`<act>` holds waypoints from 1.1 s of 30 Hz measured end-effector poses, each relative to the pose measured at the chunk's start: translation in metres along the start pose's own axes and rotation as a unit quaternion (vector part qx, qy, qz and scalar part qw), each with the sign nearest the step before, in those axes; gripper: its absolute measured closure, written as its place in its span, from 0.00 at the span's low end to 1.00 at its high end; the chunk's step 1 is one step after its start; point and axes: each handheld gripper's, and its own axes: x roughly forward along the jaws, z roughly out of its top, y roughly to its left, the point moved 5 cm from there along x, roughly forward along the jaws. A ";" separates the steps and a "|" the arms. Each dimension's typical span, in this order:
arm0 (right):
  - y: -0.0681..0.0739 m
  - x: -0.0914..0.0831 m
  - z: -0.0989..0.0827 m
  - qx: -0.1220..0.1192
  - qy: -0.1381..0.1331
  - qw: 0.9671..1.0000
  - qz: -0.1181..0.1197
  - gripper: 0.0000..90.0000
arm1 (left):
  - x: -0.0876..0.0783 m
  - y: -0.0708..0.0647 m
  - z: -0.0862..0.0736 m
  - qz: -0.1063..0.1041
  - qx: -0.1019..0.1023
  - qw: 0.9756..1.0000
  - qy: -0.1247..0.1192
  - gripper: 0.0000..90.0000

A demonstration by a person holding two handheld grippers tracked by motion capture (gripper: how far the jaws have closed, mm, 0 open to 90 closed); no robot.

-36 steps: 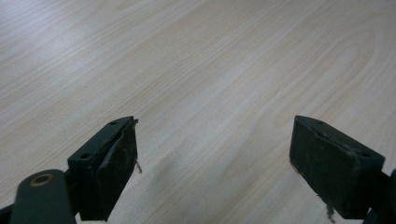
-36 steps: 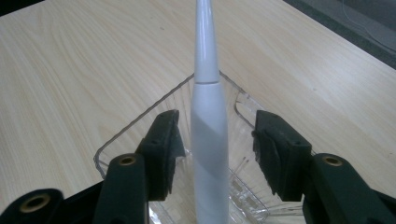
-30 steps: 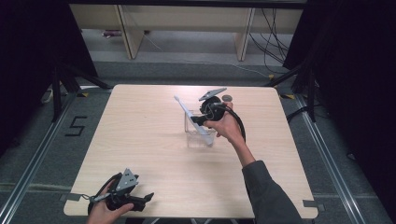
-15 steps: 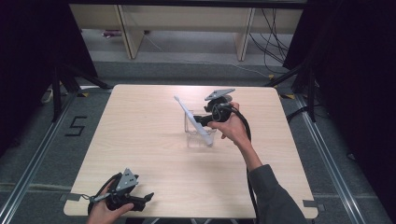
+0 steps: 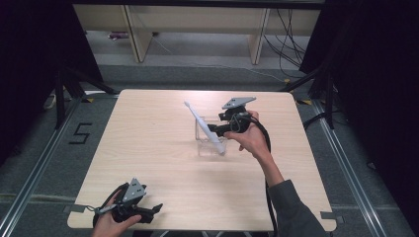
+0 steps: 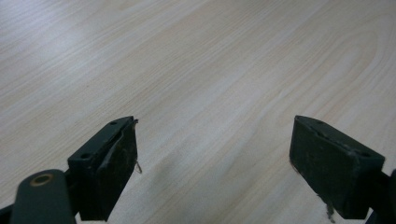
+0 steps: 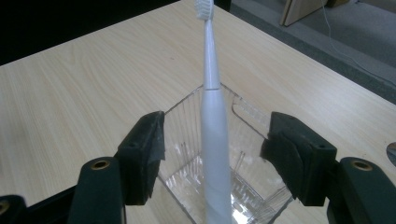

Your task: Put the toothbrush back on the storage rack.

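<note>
1. Because the white electric toothbrush [image 7: 212,140] already stands in the clear ribbed cup [image 7: 187,140], note its place: base on the cup floor, shaft leaning on the far rim, bristle head tilted up and away. In the high view the toothbrush [image 5: 203,127] and cup [image 5: 210,143] sit near the middle of the table [image 5: 148,148], slightly right.

2. Your right gripper [image 7: 217,154] has just been opening; its black jaws now stand apart on either side of the handle, neither pad touching it. In the high view this gripper [image 5: 225,129] sits just beside the cup.

3. To finish the release well, draw straight back along the jaw line. Judged from the lean, a sideways brush against the handle or the cup wall could tip the light cup.

4. Materials: the toothbrush is smooth, rounded plastic, slim at the neck and thicker below; the cup is square-mouthed, transparent, with fluted walls, probably hard and slippery.

5. Your left gripper [image 6: 212,163] rests with jaws spread wide over bare wood, pinching nothing; in the high view it [image 5: 133,210] lies at the near left edge, well apart from the cup.

6. The table is pale wood-grain laminate, matte and flat.
</note>
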 end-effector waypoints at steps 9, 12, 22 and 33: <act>0.002 -0.015 -0.003 -0.002 -0.015 1.000 0.005 0.41 | 0.001 -0.002 0.001 -0.003 -0.008 1.000 -0.010 0.17; 0.001 -0.020 -0.004 0.008 -0.021 1.000 0.003 0.40 | -0.001 0.001 0.000 0.001 0.002 1.000 0.000 0.17; -0.007 -0.032 -0.009 0.021 -0.031 0.999 -0.006 0.38 | -0.002 0.000 0.001 0.001 -0.005 1.000 -0.004 0.17; -0.009 -0.039 -0.017 0.014 -0.030 0.999 -0.013 0.37 | -0.003 0.001 0.001 -0.001 0.003 1.000 0.000 0.17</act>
